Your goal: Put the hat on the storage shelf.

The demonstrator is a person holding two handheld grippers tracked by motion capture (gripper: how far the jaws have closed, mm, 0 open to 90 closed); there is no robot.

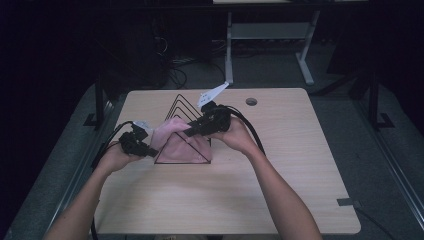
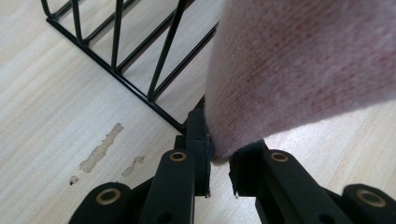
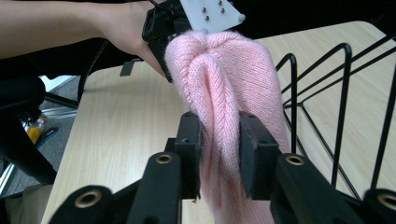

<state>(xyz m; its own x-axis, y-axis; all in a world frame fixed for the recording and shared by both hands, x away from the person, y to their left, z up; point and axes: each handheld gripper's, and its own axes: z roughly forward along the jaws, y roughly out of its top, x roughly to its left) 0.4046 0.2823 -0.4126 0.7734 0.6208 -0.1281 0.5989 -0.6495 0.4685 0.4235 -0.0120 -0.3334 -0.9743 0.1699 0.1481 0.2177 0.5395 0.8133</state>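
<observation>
Item: pink knit cloth [image 1: 176,142], draped over the black wire rack [image 1: 186,107] standing toward the far edge of the surface [image 1: 280,190], left of its middle. My left hand-held gripper [image 1: 150,151] is clenched on the cloth's near-left end, pads pinching the fabric just beside the rack's base wire. My right hand-held gripper [image 1: 189,132] is clenched on a bunched fold of the same cloth, above the rack, so the knit spans between my two hands.

Pale pink knit cloth [image 3: 224,84], black wire rack [image 1: 186,106], light wood-grain table [image 1: 280,165], black grippers [image 1: 197,131]
</observation>
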